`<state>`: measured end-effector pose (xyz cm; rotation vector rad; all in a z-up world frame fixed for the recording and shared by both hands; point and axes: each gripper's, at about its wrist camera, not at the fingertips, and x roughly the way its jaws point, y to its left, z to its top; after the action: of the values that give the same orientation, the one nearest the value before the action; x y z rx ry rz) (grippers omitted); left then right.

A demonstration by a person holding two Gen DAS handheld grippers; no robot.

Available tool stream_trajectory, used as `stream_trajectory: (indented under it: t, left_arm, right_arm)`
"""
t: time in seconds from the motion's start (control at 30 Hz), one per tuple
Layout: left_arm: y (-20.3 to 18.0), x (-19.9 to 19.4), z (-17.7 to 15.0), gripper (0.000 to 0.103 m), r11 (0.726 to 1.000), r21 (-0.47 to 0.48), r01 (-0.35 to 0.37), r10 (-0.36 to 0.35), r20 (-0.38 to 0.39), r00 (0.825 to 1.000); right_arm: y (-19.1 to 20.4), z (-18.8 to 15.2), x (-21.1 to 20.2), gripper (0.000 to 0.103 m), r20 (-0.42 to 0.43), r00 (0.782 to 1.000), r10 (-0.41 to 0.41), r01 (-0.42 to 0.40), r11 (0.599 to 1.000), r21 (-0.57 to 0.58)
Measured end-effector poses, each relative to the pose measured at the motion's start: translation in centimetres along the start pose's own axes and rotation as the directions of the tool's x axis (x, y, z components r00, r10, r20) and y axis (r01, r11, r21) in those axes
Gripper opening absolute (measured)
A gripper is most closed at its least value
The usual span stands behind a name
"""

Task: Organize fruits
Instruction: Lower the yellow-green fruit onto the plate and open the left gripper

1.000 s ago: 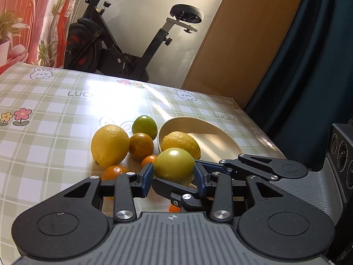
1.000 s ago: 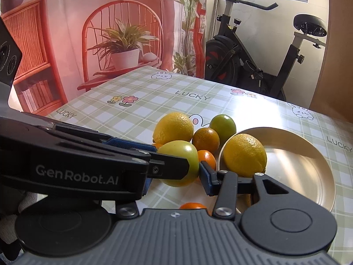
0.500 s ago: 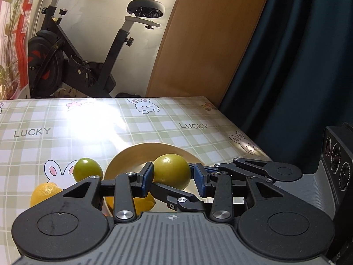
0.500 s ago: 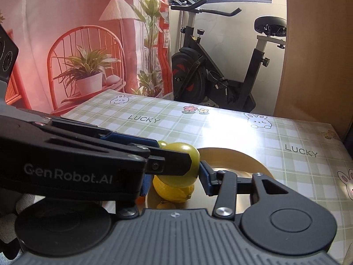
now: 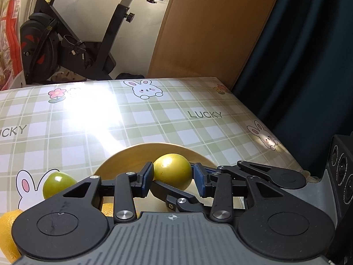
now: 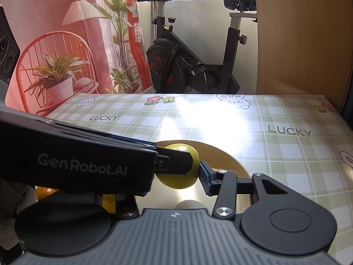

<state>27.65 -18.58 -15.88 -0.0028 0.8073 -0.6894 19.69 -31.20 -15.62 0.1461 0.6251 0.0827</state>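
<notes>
Checked tablecloth (image 5: 154, 119) | both tongs (image 5: 172, 177) (image 6: 176, 170) tilted downward, clamped on green fruit (image 5: 173, 172) above plate (image 5: 132, 154)

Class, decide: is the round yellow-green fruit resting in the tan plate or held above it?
Held above: the round yellow-green fruit sits pinched between both grippers' blue pads, over the tan plate.

You have a round yellow-green fruit (image 5: 172, 170) raised above the tan plate (image 5: 123, 158), with a second green fruit (image 5: 57, 182) just left of its rim.
</notes>
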Motion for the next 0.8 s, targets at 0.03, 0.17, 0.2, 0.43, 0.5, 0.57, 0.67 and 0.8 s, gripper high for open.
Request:
stream_trajectory:
  t: [0.03, 0.17, 0.2, 0.43, 0.5, 0.57, 0.67, 0.8]
  left_arm:
    - [0.0, 0.2, 0.1, 0.042, 1.0, 0.004, -0.006, 0.006, -0.002, 1.0]
    - [0.2, 0.7, 0.2, 0.042, 1.0, 0.003, -0.021, 0.021, -0.007, 1.0]
    - [0.3, 0.8, 0.2, 0.042, 1.0, 0.001, -0.025, 0.025, -0.009, 1.0]
    - [0.2, 1.1, 0.1, 0.042, 0.999, 0.002, -0.046, 0.046, -0.004, 0.999]
    - [0.4, 0.8, 0.1, 0.043, 0.998, -0.004, -0.055, 0.055, 0.004, 0.998]
    - [0.6, 0.2, 0.1, 0.043, 0.998, -0.011, -0.058, 0.058, 0.016, 0.998]
    - [0.8, -1.2, 0.3, 0.044, 0.998, -0.026, -0.063, 0.064, 0.038, 0.997]
    - [1.1, -3.3, 0.2, 0.05, 0.997, -0.021, -0.068, 0.069, 0.069, 0.995]
  right_arm:
    - [-0.2, -0.1, 0.3, 0.046, -0.004, 1.0, 0.001, -0.001, 1.0, 0.004]
    - [-0.5, 0.1, 1.2, 0.046, -0.013, 1.0, -0.002, 0.002, 1.0, 0.005]
    - [-0.6, 0.1, 1.4, 0.046, -0.016, 1.0, -0.002, 0.002, 1.0, 0.008]
    - [-0.7, 0.3, 2.0, 0.046, -0.04, 0.999, -0.017, 0.018, 1.0, 0.022]
    - [-0.7, 0.4, 2.0, 0.047, -0.044, 0.999, -0.024, 0.026, 0.999, 0.028]
    - [-0.6, 0.5, 1.9, 0.048, -0.046, 0.998, -0.037, 0.038, 0.999, 0.028]
    - [-0.6, 0.8, 1.1, 0.048, -0.035, 0.998, -0.043, 0.044, 0.998, 0.035]
    - [-0.2, 1.1, -0.2, 0.048, -0.019, 0.999, -0.044, 0.044, 0.999, 0.025]
